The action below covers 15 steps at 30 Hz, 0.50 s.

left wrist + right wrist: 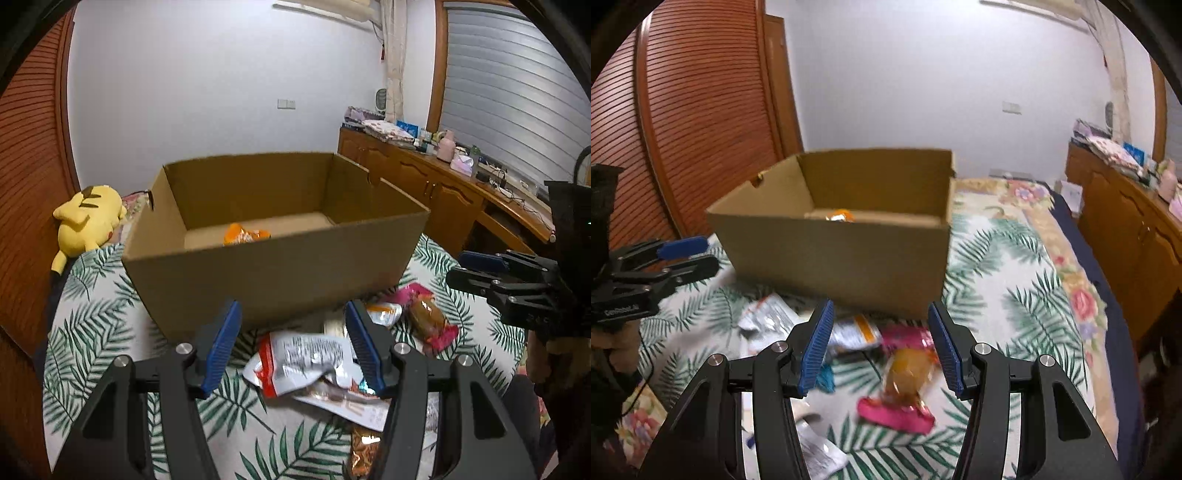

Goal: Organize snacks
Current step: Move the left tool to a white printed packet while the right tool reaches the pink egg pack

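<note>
Leaf-print bedspread [99, 314], cardboard box [273, 273], scattered snack packets [306, 362], white wall [221, 74], both tongs [291, 347] [882, 343] parted, empty

Both wrist cameras are looking forward and downward, close over the bed [96, 317]. Both are sharing the cardboard box [273, 273] and scattered snack packets [905, 373].

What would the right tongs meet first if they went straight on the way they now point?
Probably the pink-wrapped snack lying between the open right tongs, ahead of the box; depth is hard to judge.
</note>
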Motion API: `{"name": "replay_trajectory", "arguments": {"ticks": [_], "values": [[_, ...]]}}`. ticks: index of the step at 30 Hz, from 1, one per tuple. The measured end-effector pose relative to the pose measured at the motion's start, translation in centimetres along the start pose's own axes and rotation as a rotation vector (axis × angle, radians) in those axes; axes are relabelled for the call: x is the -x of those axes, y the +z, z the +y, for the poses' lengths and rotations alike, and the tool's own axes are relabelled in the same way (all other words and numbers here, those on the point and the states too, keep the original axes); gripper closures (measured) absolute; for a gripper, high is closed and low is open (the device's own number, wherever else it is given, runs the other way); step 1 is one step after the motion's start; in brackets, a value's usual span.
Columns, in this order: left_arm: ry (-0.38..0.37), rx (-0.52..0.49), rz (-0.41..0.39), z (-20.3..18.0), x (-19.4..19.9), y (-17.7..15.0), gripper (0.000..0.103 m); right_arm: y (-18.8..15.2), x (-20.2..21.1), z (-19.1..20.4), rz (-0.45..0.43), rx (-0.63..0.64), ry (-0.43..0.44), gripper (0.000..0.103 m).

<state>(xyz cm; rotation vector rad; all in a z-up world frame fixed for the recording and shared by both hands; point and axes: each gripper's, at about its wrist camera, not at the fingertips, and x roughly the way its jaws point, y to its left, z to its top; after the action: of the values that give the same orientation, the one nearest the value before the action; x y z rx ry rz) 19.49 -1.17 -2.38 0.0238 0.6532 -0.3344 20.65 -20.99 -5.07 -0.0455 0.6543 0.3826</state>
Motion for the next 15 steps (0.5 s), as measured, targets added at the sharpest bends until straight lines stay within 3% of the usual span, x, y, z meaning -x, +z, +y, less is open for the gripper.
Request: {"name": "replay_trajectory", "arguments": {"ticks": [15], "values": [[0.035, -0.004, 0.063, -0.2, -1.5, -2.2, 0.043, -3.8, -4.7, -2.6, 0.147, -0.053, -0.01, 0.049]]}}
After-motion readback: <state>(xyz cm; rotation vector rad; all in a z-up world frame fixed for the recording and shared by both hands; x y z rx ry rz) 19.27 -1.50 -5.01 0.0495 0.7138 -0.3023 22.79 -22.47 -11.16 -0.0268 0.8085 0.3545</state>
